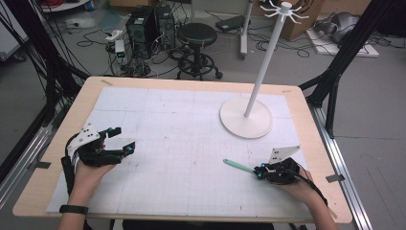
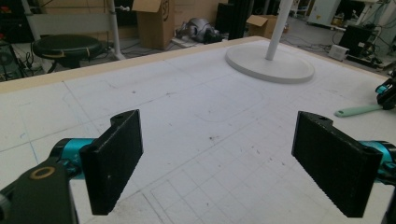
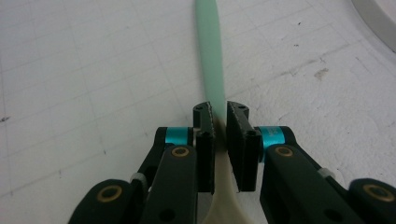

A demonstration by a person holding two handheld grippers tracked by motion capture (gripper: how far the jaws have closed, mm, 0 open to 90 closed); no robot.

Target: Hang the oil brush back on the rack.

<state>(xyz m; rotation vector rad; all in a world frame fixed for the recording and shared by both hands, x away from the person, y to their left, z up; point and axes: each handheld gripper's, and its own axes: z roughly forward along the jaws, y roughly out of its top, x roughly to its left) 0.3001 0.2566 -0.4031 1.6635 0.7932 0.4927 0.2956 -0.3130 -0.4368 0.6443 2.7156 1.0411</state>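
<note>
A utensil with a mint-green handle (image 1: 238, 166) lies low over the white mat at the front right. My right gripper (image 1: 258, 171) is shut on it where the handle meets a cream-coloured head. In the right gripper view the handle (image 3: 209, 56) runs straight away from the right gripper (image 3: 220, 126), and the cream head (image 3: 224, 205) passes back under the jaws. My left gripper (image 1: 123, 139) is open at the table's left, holding nothing. In its own view, the left gripper (image 2: 219, 158) has jaws set wide apart over bare mat, with the utensil (image 2: 357, 111) far to the right.
A white hook stand with a round base (image 1: 246, 118) and a tall pole (image 1: 263, 67) stands at the back right of the gridded mat (image 1: 182, 124). Its base (image 2: 271, 65) lies ahead in the left gripper view. A stool (image 1: 197, 36), computers and cables sit behind the table.
</note>
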